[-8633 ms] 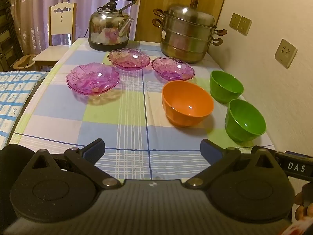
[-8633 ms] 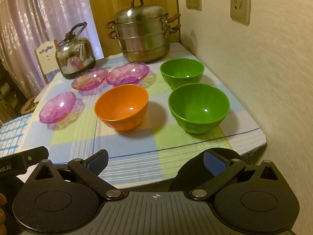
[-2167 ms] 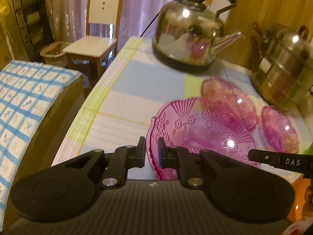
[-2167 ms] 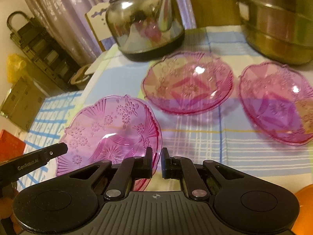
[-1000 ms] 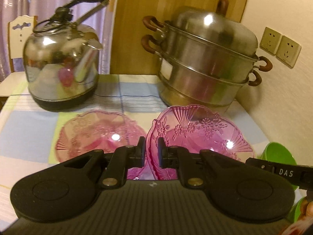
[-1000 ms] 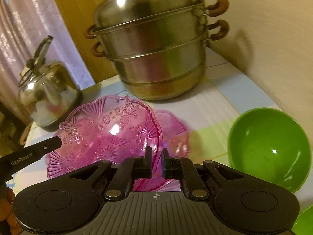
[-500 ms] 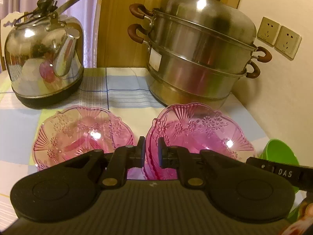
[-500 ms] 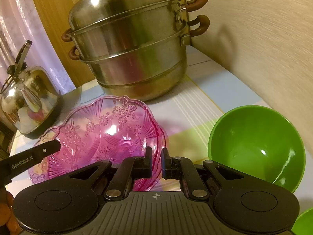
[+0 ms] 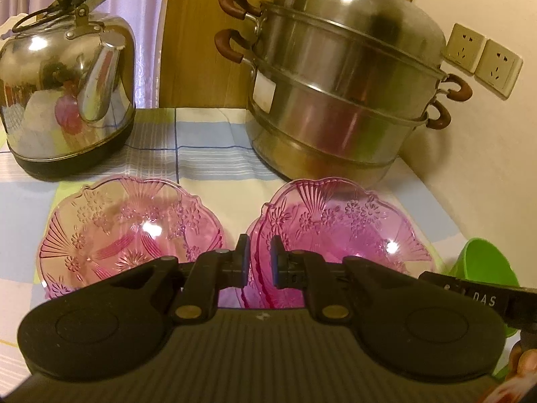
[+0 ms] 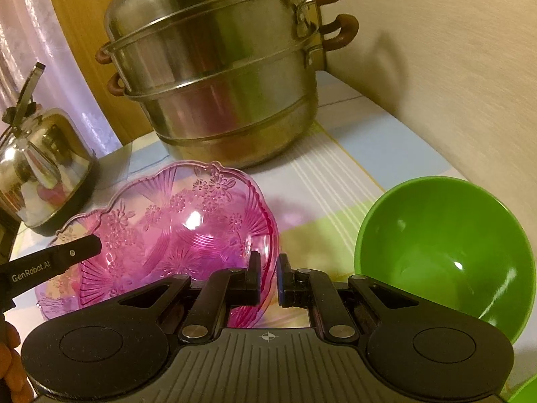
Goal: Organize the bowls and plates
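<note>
Both grippers are shut on the rim of one pink glass plate [image 9: 339, 225], which rests nested in a second pink plate in front of the steamer pot. My left gripper [image 9: 256, 262] grips its left rim. My right gripper [image 10: 267, 280] grips its right rim, and the plate [image 10: 174, 228] lies to the left of it. Another pink plate [image 9: 127, 228] lies on the cloth to the left. A green bowl [image 10: 443, 252] stands right of the stack and shows at the edge of the left wrist view [image 9: 483, 265].
A tall steel steamer pot [image 9: 335, 84] stands close behind the plates. A steel kettle [image 9: 63, 100] stands at the back left. The wall [image 10: 453, 67] runs along the table's right side. The checked tablecloth [image 9: 201, 154] covers the table.
Both grippers have carried the pink plate from the table's left side to the right and lowered it onto the plate in front of the steamer pot.
</note>
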Available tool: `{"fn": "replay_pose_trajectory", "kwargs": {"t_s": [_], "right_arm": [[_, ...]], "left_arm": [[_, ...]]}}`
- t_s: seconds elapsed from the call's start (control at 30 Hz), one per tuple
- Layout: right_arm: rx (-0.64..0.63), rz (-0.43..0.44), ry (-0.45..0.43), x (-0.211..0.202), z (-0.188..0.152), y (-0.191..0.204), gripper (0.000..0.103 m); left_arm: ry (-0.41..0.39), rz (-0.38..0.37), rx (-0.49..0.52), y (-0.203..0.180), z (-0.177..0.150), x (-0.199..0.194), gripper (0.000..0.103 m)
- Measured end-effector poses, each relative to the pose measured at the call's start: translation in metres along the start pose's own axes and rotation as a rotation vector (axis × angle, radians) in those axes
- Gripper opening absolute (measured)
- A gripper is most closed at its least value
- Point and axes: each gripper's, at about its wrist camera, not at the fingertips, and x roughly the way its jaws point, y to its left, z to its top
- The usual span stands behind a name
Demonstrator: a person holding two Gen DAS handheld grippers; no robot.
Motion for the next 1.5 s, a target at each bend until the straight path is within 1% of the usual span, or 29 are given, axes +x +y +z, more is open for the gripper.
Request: {"fn": "replay_pose_trajectory", "kwargs": {"t_s": [0.27,0.43,0.7,1.13,1.17,1.2,1.23,1.33,1.5], "right_arm": [[-0.010,-0.001,0.010,0.010,-0.002,0.001,0.009],[-0.026,-0.005,0.009,0.013,-0.003,0.004,0.009],[-0.038,-0.023,0.002,0.018,-0.002,0.004,0.009],[-0.046,-0.032,0.003,0.023,-0.003,0.006,0.009],[-0.048,-0.031,0.002,0.023,-0.003,0.006,0.009],[-0.050,-0.030,0.000,0.023,-0.003,0.006,0.009],[-0.052,-0.027,-0.001,0.024,-0.003,0.006,0.009],[-0.054,-0.018,-0.007,0.024,-0.004,0.007,0.014],[-0.049,-0.011,-0.028,0.020,-0.004,0.007,0.027]], "left_arm": [[0.004,0.022,-0.005,0.003,-0.003,0.008,0.011],[0.000,0.021,-0.018,0.006,-0.004,0.011,0.011],[0.004,0.024,-0.003,0.003,-0.005,0.017,0.011],[0.010,0.032,-0.007,0.002,-0.005,0.019,0.011],[0.009,0.031,-0.007,0.002,-0.005,0.019,0.012],[0.007,0.032,-0.008,0.002,-0.005,0.019,0.017],[0.002,0.035,-0.008,0.002,-0.005,0.019,0.025],[-0.006,0.036,-0.010,0.002,-0.004,0.016,0.026],[-0.021,0.044,-0.028,0.006,-0.001,0.011,0.026]]}}
